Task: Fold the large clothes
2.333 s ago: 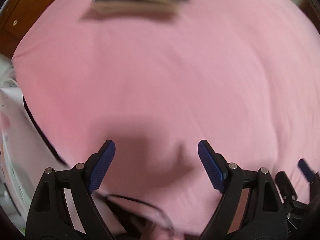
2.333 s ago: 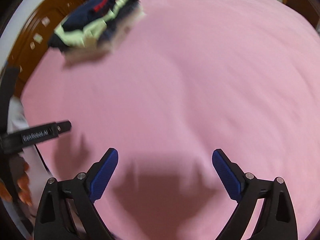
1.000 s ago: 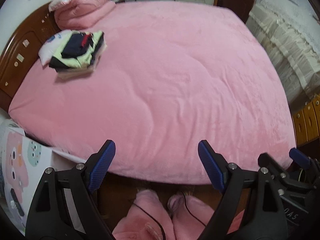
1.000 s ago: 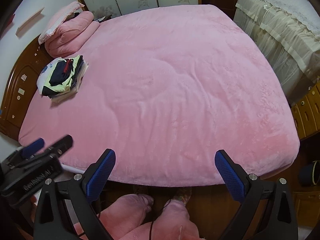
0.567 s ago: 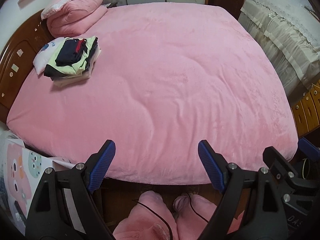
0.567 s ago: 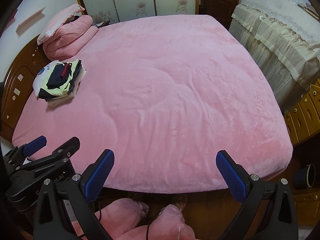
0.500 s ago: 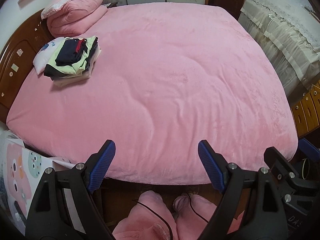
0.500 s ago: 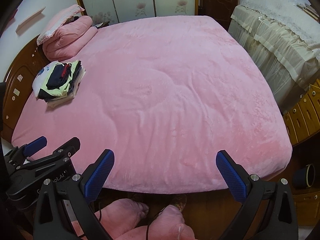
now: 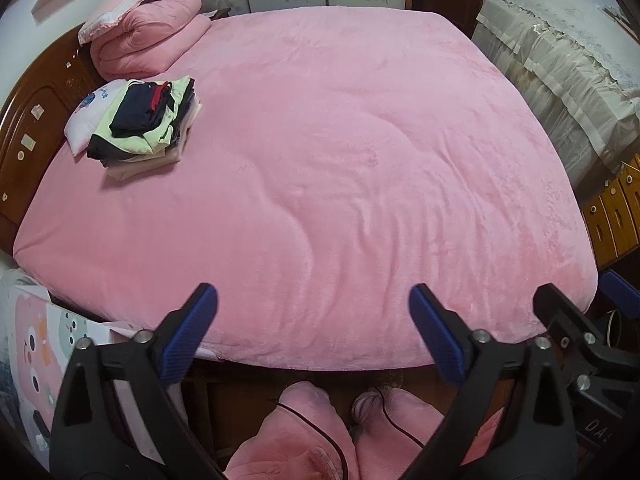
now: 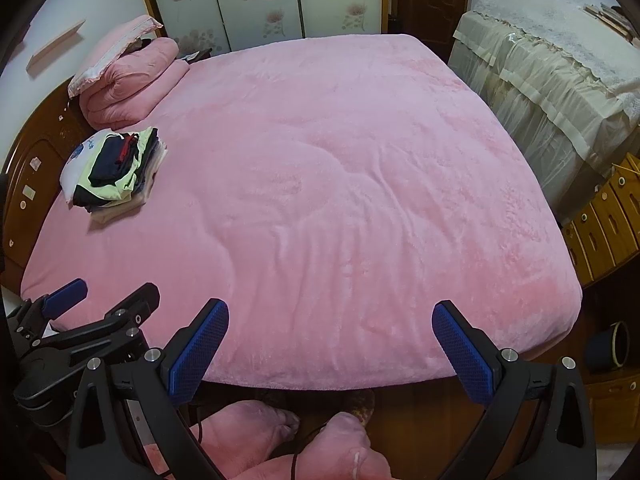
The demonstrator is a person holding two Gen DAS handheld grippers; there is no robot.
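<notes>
A stack of folded clothes (image 9: 144,124) in navy, light green, black and beige lies on the pink bed (image 9: 340,160) near the headboard at the far left; it also shows in the right wrist view (image 10: 116,168). My left gripper (image 9: 312,328) is open and empty above the bed's near edge. My right gripper (image 10: 330,344) is open and empty, also above the near edge. The right gripper shows at the lower right of the left wrist view (image 9: 580,340), and the left gripper at the lower left of the right wrist view (image 10: 88,320).
A folded pink quilt with a pillow (image 9: 140,36) lies by the wooden headboard (image 9: 32,120). A cloth-covered piece of furniture (image 10: 552,80) and wooden drawers (image 10: 600,220) stand to the right. A person's pink-trousered legs (image 9: 320,432) stand at the bed's foot.
Both grippers have pulled up and back from just over the pink bedspread to the foot of the bed. In the last half second they barely move.
</notes>
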